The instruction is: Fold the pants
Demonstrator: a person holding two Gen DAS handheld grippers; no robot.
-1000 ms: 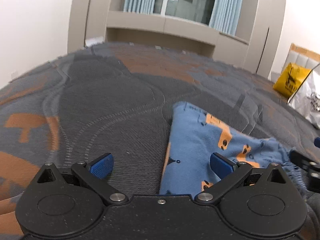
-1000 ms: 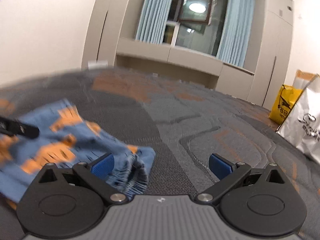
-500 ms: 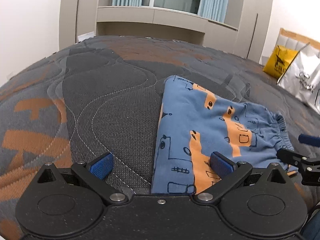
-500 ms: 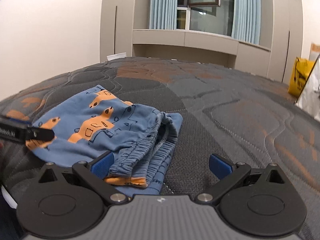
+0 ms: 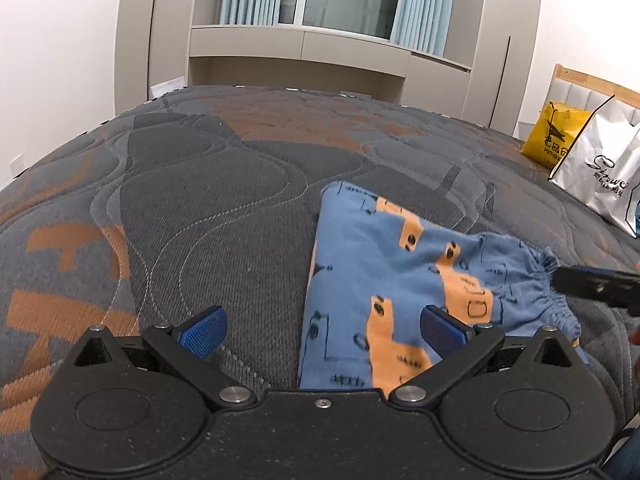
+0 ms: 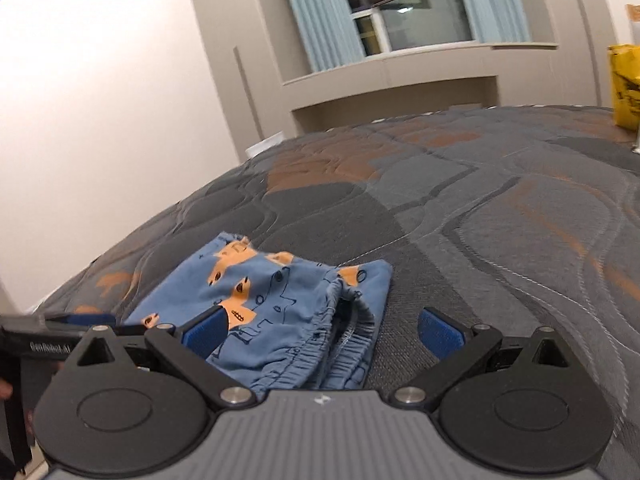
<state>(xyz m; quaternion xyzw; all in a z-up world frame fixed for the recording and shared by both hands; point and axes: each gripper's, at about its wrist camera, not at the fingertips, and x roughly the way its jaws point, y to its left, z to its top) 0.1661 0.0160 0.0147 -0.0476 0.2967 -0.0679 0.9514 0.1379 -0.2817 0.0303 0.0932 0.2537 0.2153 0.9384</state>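
Observation:
Blue pants with orange and black prints [image 5: 384, 280] lie folded in a small flat stack on the grey and orange quilted bed [image 5: 208, 200]. My left gripper [image 5: 322, 334] is open and empty above the stack's left edge. In the right wrist view the pants [image 6: 276, 304] lie with the elastic waistband nearest, and my right gripper [image 6: 322, 332] is open and empty just above the waistband end. The right gripper's finger [image 5: 596, 288] shows at the right of the left wrist view, by the waistband. The left gripper [image 6: 60, 336] shows at the left of the right wrist view.
A yellow bag [image 5: 554, 140] and a white shopping bag [image 5: 600, 172] stand on the bed's far right. Beige cabinets and a window with blue curtains [image 5: 340, 4] stand beyond the bed. A white wall [image 6: 100, 120] runs along the left side.
Both grippers have pulled back and up from the pants. The pants now lie still in a folded stack; a second ago the cloth was bunched at the right gripper.

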